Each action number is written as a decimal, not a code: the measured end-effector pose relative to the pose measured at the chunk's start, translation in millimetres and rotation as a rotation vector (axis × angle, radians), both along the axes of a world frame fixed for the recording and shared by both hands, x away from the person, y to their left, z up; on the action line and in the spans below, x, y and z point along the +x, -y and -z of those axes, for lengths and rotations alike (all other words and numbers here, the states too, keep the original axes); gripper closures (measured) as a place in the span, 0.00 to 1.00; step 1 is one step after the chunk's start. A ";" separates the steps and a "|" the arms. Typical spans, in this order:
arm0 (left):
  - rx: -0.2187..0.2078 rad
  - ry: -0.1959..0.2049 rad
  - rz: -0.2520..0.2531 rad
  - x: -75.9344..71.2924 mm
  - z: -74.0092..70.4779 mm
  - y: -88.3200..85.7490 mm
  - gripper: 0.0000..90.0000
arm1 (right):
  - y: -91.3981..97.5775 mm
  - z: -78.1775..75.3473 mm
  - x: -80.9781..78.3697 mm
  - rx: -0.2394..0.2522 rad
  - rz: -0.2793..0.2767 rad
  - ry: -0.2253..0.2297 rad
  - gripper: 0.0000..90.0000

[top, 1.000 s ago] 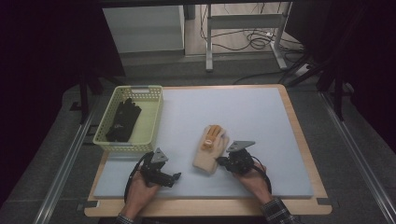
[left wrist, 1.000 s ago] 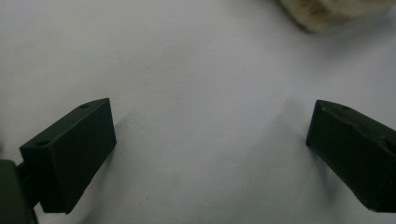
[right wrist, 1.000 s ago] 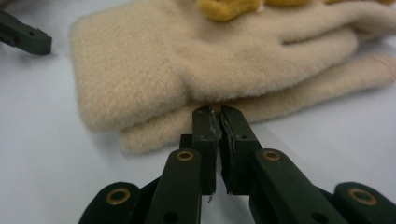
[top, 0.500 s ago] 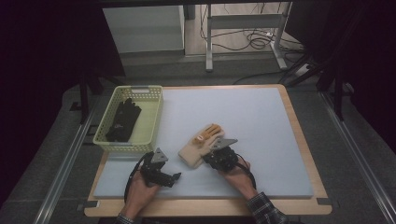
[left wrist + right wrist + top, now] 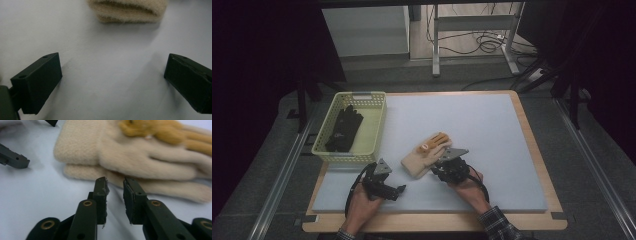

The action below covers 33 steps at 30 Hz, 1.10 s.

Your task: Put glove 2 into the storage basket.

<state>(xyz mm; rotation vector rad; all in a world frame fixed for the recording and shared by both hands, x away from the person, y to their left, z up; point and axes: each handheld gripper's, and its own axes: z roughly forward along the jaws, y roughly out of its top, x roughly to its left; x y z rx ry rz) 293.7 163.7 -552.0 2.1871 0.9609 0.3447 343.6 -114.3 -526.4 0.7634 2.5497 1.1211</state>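
The right gripper (image 5: 115, 185) has its jaws a narrow slot apart — they have just been opening — and nothing sits in the gap. Their tips stop right at the near edge of the cream glove (image 5: 140, 157), which lies flat on the pale blue mat (image 5: 37, 202) just ahead of them; I cannot tell whether the tips touch the fleece. The glove's folded cuff is ahead and to the left of these jaws, its fingers run off to the right, and an orange-brown patch sits on its far side.

The left gripper (image 5: 112, 75) rests low on the mat with its jaws spread wide, bare mat between them. Straight ahead of that gap, apart from the tips, lies the cuff end of the same glove (image 5: 127, 10).

From above, the glove (image 5: 426, 154) lies between the two grippers, close against the right one (image 5: 443, 165). Farther out — beyond the left gripper (image 5: 399, 189) — a yellow basket (image 5: 371, 127) holds a pair of black gloves (image 5: 343, 127).
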 end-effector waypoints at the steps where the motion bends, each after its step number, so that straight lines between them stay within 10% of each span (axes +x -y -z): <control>1: 0.000 0.000 0.000 0.0 0.0 0.0 0.02 | 2.6 -1.3 0.1 0.000 0.002 0.002 0.76; 33: 0.002 -0.004 -0.001 0.5 -0.1 0.0 0.02 | 131.1 -7.0 -6.8 0.009 0.298 0.049 0.31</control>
